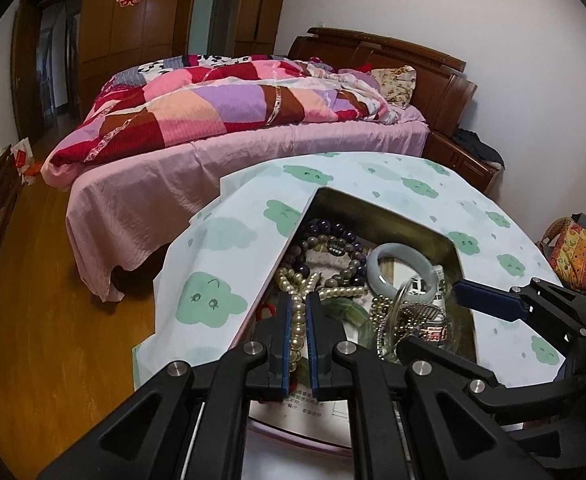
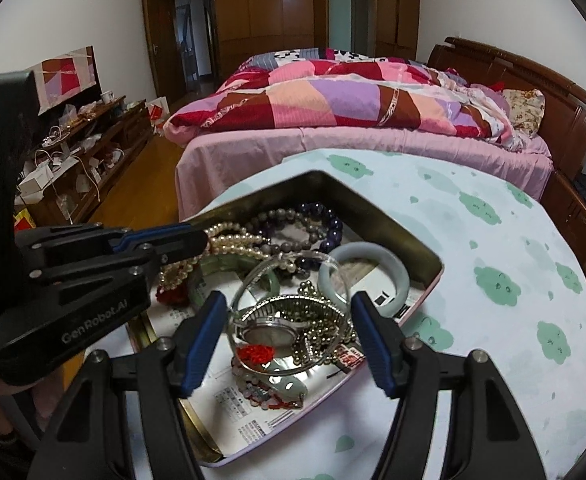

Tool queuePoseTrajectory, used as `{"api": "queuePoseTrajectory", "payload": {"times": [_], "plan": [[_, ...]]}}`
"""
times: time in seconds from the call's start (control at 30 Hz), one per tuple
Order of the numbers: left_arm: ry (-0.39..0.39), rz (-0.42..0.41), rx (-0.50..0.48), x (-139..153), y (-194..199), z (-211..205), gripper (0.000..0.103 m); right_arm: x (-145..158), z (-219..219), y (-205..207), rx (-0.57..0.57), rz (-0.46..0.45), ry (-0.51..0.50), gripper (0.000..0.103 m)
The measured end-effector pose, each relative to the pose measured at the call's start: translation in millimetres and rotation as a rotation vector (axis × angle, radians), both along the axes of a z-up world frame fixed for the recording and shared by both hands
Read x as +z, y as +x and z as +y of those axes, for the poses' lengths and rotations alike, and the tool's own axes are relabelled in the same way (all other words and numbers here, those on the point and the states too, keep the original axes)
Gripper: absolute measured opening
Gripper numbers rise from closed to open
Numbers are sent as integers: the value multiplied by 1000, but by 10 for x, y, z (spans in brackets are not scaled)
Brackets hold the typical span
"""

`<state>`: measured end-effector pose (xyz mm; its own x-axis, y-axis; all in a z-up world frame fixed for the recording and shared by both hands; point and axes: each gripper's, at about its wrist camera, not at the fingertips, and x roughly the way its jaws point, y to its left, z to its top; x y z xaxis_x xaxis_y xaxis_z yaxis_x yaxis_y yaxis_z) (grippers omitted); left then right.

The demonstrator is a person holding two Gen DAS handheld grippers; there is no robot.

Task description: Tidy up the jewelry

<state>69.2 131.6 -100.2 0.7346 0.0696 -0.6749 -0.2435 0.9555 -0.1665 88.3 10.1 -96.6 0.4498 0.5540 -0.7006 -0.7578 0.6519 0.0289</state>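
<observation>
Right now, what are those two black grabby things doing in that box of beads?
A person is sorting jewelry in a metal tin on a table. The left tool is shut on a pearl necklace lying in the tin. The right tool is open, its fingers on either side of a clear glass bowl filled with small chains and a watch. Bead bracelets and a pale bangle lie nearby.

Left gripper (image 1: 298, 320) jaws clamp pearl necklace (image 1: 299, 316).
</observation>
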Motion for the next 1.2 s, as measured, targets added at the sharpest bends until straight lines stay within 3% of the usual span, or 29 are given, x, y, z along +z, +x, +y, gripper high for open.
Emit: {"api": "queuePoseTrajectory", "payload": {"times": [0.07,0.13,0.27,0.4,0.43,0.7,1.2], "plan": [[-5,11,-1,-16,9,0,6,-6,2,18,5,8,7,70],[-7,9,8,4,2,3,6,5,-10,15,4,5,11,80],[15,-36,-12,182,-79,-55,9,101,-115,-15,-16,-7,21,86],[35,-106,14,421,-226,-79,56,270,-287,-65,-65,-44,22,89],[42,-130,22,484,-276,-81,60,322,-348,-85,-80,-54,30,90],[63,-184,35,733,-414,-81,60,523,-557,-168,-137,-102,71,94],[81,-180,49,773,-470,-79,60,578,-637,-176,-153,-118,101,95]]}}
